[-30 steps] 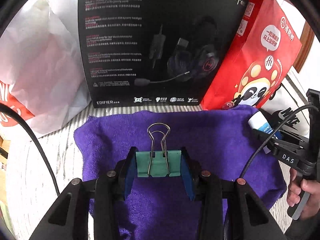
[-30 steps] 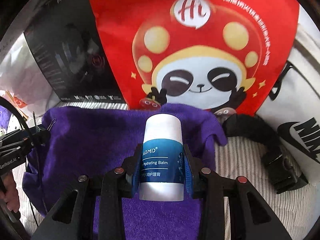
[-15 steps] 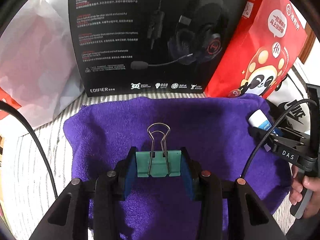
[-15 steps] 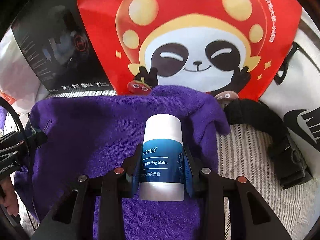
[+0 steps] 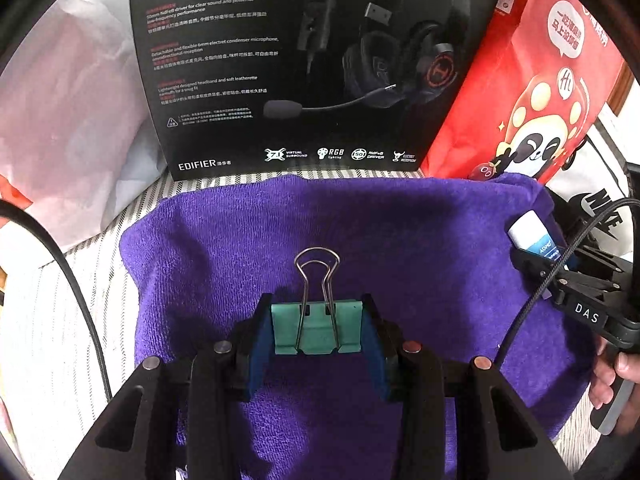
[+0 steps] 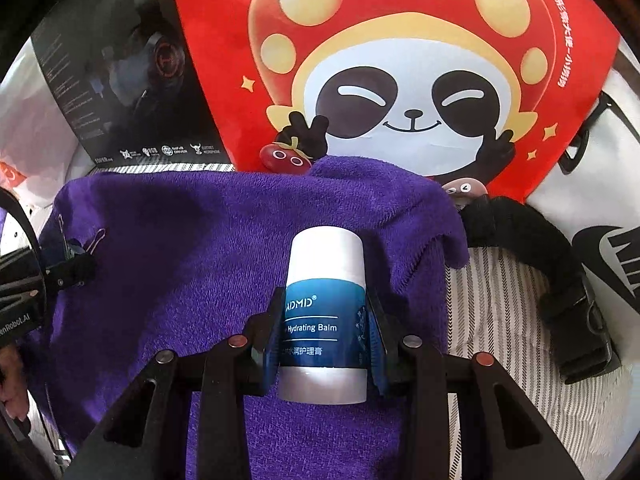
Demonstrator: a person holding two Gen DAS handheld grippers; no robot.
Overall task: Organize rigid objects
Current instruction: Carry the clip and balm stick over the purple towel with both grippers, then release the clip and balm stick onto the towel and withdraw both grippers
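My left gripper [image 5: 318, 326] is shut on a green binder clip [image 5: 317, 332] with wire handles pointing forward, held over a purple towel [image 5: 400, 248]. My right gripper [image 6: 324, 320] is shut on a white and blue hydrating balm tube [image 6: 325, 312], held over the right part of the same towel [image 6: 180, 248]. In the left wrist view the right gripper [image 5: 560, 268] and the tube [image 5: 532, 234] show at the right edge. In the right wrist view the left gripper [image 6: 68, 260] shows at the left edge.
A black headset box [image 5: 304, 64] and a red panda paper bag [image 6: 400, 60] stand behind the towel. A white plastic bag [image 5: 68, 112] lies at the left. A white bag with a black strap [image 6: 540, 264] lies at the right on striped fabric [image 6: 504, 312].
Both grippers have moved forward and lower toward the towel, still holding the clip and the tube. The box and red bag look closer and larger.
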